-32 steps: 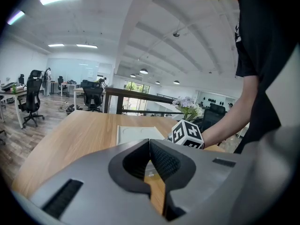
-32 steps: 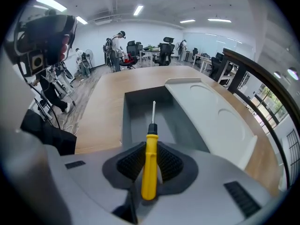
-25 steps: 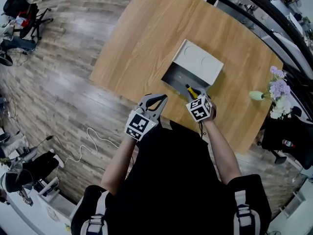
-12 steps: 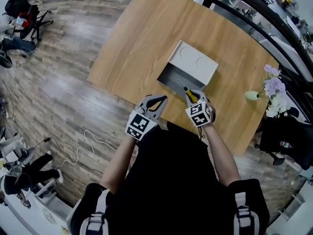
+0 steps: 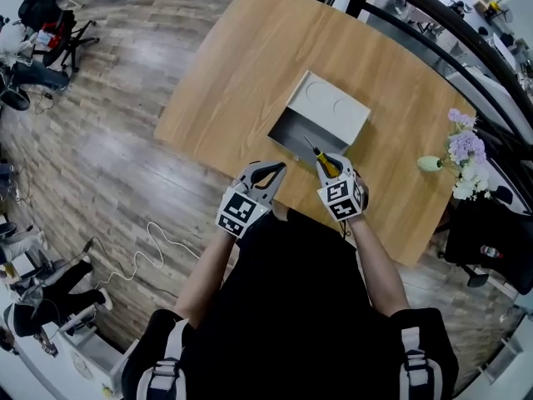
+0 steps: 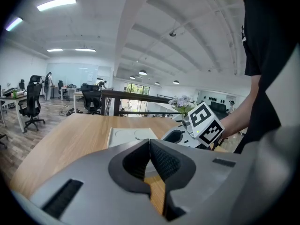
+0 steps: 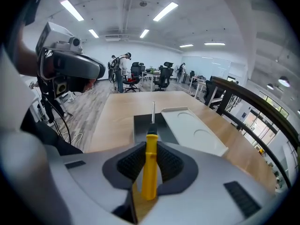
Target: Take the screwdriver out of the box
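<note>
On the light wooden table [image 5: 241,65] sits an open grey rectangular box [image 5: 293,133]. The right gripper [image 5: 329,165] clamps the yellow-handled screwdriver [image 5: 320,157], whose shaft points over the box's near edge. The left gripper [image 5: 266,172] is beside it, jaws pressed together on nothing.

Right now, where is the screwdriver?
The screwdriver is right of centre in the head view, clamped in the right gripper, its metal tip over the near end of the open box.
</note>
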